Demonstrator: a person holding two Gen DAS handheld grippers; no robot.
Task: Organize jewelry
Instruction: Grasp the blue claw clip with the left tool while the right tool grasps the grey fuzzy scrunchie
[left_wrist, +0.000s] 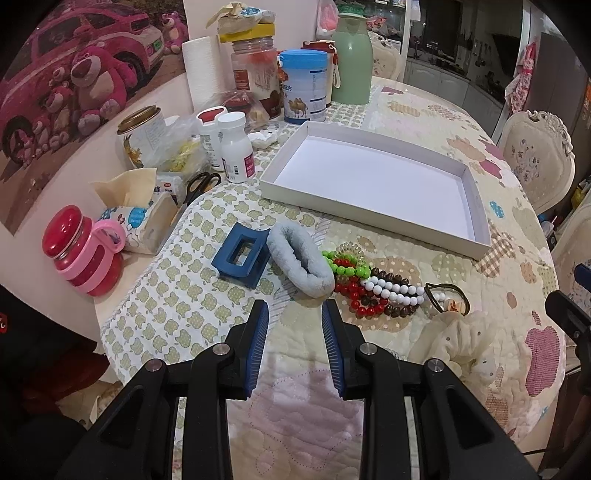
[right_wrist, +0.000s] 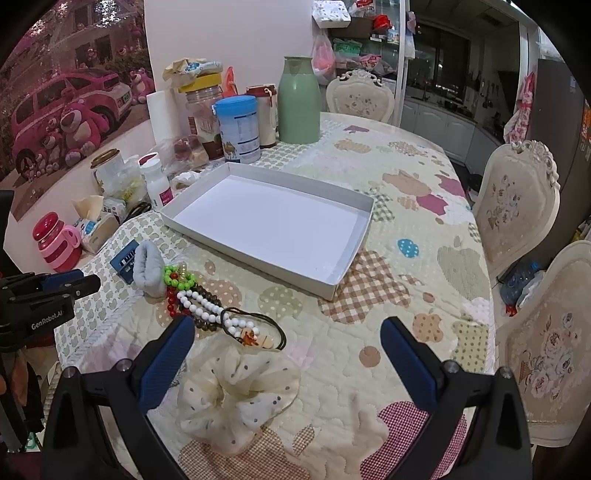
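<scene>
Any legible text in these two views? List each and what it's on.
"GenRobot.AI": on the black body of the left tongs, seen from the right wrist view.
Blue-lidded can: Chinese characters and fine print, too blurred to read.
White pill bottle, tissue pack: print too small.

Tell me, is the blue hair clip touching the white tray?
Apart. The left wrist view shows bare quilt between the blue hair clip and the white tray.

Left claw (left_wrist: 294, 314) hovers partly parted, empty; right claw (right_wrist: 287, 330) gapes wide.
</scene>
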